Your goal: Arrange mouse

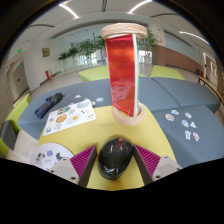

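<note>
I'm seeing the black mouse sitting btwn the gripper pads, fingers wide apart. Can't tell if they're touching it. It's lying on the yellow desk, red cup standing beyond.

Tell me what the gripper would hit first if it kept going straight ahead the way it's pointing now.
The gripper has the black mouse between its fingers. Straight ahead, the first thing looks to be the tall cup with the red label on the yellow table, though how far off it stands is unclear.
</note>
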Demonstrator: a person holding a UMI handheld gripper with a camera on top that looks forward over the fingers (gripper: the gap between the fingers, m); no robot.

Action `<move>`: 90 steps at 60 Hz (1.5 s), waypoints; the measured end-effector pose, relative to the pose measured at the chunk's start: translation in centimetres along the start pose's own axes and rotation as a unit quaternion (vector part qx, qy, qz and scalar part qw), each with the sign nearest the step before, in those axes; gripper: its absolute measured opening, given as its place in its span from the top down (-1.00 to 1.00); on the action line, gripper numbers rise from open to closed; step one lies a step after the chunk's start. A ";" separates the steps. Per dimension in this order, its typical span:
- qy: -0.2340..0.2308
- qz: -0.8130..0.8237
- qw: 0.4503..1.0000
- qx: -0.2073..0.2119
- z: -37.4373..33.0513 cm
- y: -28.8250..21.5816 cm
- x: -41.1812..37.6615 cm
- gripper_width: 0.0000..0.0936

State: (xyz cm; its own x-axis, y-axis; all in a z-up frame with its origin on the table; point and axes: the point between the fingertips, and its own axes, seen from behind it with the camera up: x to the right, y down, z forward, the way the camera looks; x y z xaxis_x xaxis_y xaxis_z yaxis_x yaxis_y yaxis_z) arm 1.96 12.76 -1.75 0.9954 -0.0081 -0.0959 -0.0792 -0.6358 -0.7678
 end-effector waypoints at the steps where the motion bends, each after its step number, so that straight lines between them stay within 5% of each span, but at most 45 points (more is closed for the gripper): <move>1: 0.013 -0.001 1.000 -0.001 0.2 0.1 0.4 -0.54; 14: 0.045 0.041 0.998 0.003 -1.1 -0.4 0.8 0.03; 21: 0.041 0.003 0.997 0.071 -6.2 -5.6 -1.5 0.08; 28: -0.021 -0.014 0.995 0.091 -10.1 -7.6 -8.9 0.10; 33: -0.036 -0.035 0.995 0.081 -10.0 -5.5 -12.9 0.10; 48: -0.031 -0.062 0.997 -0.034 -5.4 6.6 -15.4 0.09; 50: -0.034 -0.065 0.997 -0.013 -5.5 6.0 -15.6 0.09; 58: -0.026 -0.061 0.997 -0.042 -6.0 6.2 -15.4 -0.27; 63: -0.026 -0.097 0.994 -0.042 -7.9 6.1 -15.4 -0.83; 90: -0.086 -0.125 0.988 0.028 -25.7 6.7 -18.5 -0.80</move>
State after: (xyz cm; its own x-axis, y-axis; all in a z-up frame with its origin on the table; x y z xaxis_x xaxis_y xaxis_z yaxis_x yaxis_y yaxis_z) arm -15.59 -11.16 11.13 0.9607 0.2777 -0.0022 0.1592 -0.5573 -0.8149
